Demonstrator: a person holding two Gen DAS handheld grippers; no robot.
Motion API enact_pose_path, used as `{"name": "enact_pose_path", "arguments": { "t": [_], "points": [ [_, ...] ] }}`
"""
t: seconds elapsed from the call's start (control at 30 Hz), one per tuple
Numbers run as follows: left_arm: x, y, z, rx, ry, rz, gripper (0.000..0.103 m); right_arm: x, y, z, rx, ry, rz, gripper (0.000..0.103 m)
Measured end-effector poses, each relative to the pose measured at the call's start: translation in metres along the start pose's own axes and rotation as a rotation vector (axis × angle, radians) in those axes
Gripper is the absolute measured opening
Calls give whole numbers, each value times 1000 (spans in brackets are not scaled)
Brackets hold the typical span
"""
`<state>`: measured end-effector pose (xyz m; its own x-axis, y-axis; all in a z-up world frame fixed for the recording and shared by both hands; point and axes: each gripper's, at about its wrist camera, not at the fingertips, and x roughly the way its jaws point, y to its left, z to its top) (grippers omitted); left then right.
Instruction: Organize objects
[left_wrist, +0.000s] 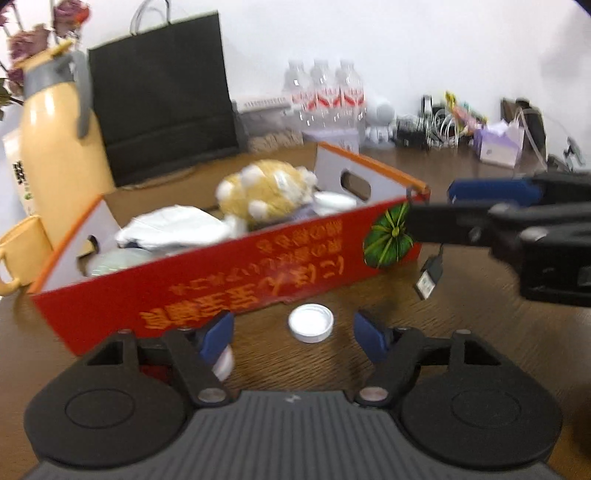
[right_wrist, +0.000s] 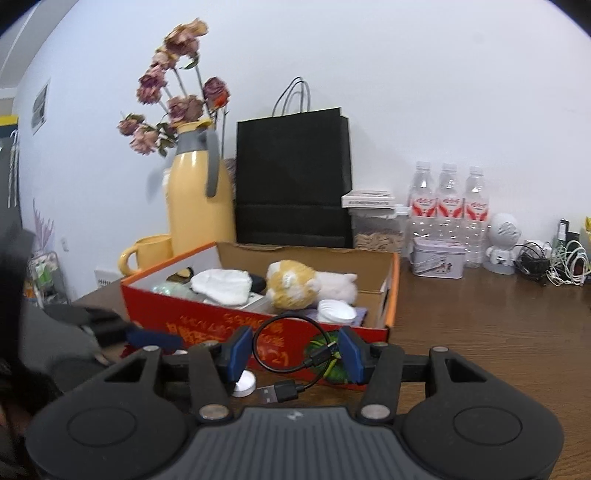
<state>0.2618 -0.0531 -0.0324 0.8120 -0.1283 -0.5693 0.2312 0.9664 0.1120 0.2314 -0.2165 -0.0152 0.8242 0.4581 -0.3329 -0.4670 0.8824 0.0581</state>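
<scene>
While the red box (right_wrist: 258, 325) stands on the wooden table (right_wrist: 498, 332) with its top open, a plush toy (right_wrist: 295, 284), a white cloth (right_wrist: 221, 286) and a white lid (right_wrist: 336, 311) lie inside it. A white cap (left_wrist: 311, 322) lies on the table just in front of the box's long red wall, between the spread blue pads of the left gripper (left_wrist: 295, 332) and touching neither; nothing is held there. A second white round piece (left_wrist: 223, 365) shows partly behind the left pad (left_wrist: 216, 334).

The right gripper (right_wrist: 293, 352) hovers before the box's pumpkin-printed corner. A looped black USB cable (right_wrist: 291, 347) hangs between its pads, its plug (right_wrist: 271, 394) low toward the table. The loop meets the right-hand pad (right_wrist: 351, 354); whether both pads press on it cannot be told. In the left wrist view the cable's plug end dangles below that gripper's fingers.

Behind the box stand a yellow jug (right_wrist: 199, 199) with dried roses (right_wrist: 177, 92), a yellow mug (right_wrist: 147, 254), a black paper bag (right_wrist: 293, 177), three water bottles (right_wrist: 448, 210), a tin (right_wrist: 437, 260) and a tangle of cords (right_wrist: 554, 262) against the wall.
</scene>
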Motion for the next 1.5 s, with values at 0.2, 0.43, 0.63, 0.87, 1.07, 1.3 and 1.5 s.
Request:
{"name": "enact_pose_path", "arguments": {
  "t": [0.2,0.43,0.63,0.87,1.07,1.3,1.5],
  "points": [
    [10,1,-1,-33,28,-44,29,-3,-2,-1,1,-5,9,50],
    [-43,16,15,-102,-151,-28,29,-5,2,5,-14,-33,25,50],
    [-58,47,45,-178,-252,40,29,4,6,30,-48,-67,2,50],
    [-52,70,63,-215,-283,90,29,32,16,63,-84,-94,-24,50],
    [-36,82,73,-255,-283,112,29,62,20,71,-79,-62,-33,50],
    [-10,96,72,-296,-246,137,29,87,3,60,-32,-14,-62,50],
    [4,104,65,-309,-207,143,29,98,-5,49,-14,24,-70,50]
  ]
}}
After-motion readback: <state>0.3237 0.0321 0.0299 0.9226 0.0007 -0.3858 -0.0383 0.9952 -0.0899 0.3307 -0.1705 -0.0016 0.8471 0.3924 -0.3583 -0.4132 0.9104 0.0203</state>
